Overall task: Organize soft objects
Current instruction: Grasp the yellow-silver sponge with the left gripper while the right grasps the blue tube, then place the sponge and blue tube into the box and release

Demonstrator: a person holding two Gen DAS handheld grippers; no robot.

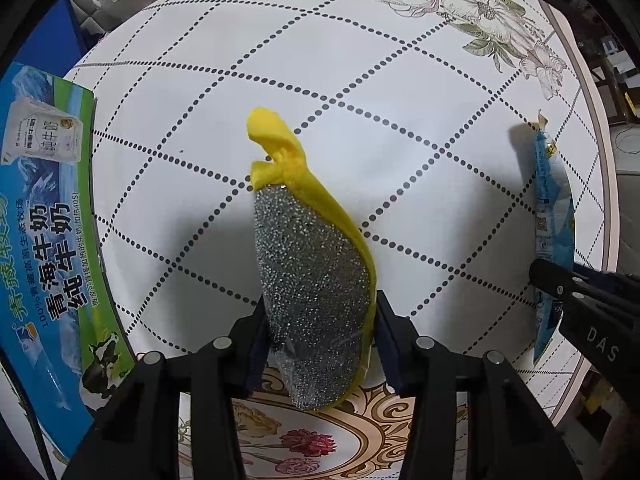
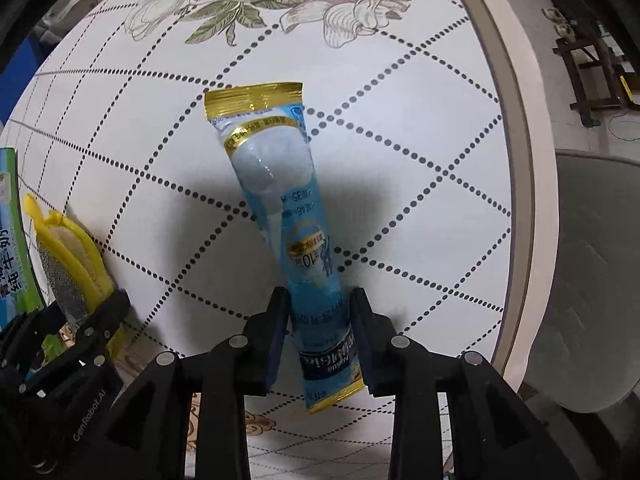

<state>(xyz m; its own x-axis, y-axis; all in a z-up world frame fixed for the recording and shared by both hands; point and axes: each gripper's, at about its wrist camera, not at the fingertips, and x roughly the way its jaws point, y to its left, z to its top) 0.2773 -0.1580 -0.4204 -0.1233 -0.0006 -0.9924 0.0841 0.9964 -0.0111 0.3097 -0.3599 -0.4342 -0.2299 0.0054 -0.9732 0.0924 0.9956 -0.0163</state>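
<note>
My left gripper (image 1: 320, 332) is shut on a yellow sponge with a silver glitter scrub face (image 1: 312, 280) and holds it upright above the table. The sponge also shows edge-on in the right wrist view (image 2: 76, 264), with the left gripper (image 2: 92, 320) on it. My right gripper (image 2: 320, 320) is shut on a light blue soft pouch with gold ends (image 2: 280, 200), held above the table. The pouch shows edge-on at the right of the left wrist view (image 1: 554, 220), with the right gripper (image 1: 560, 284) on it.
A blue and green milk carton box (image 1: 44, 216) stands at the table's left; its edge shows in the right wrist view (image 2: 12, 240). The white tablecloth (image 1: 280, 60) has dotted diamonds and flower prints. A grey chair (image 2: 592, 280) stands beyond the table's right rim.
</note>
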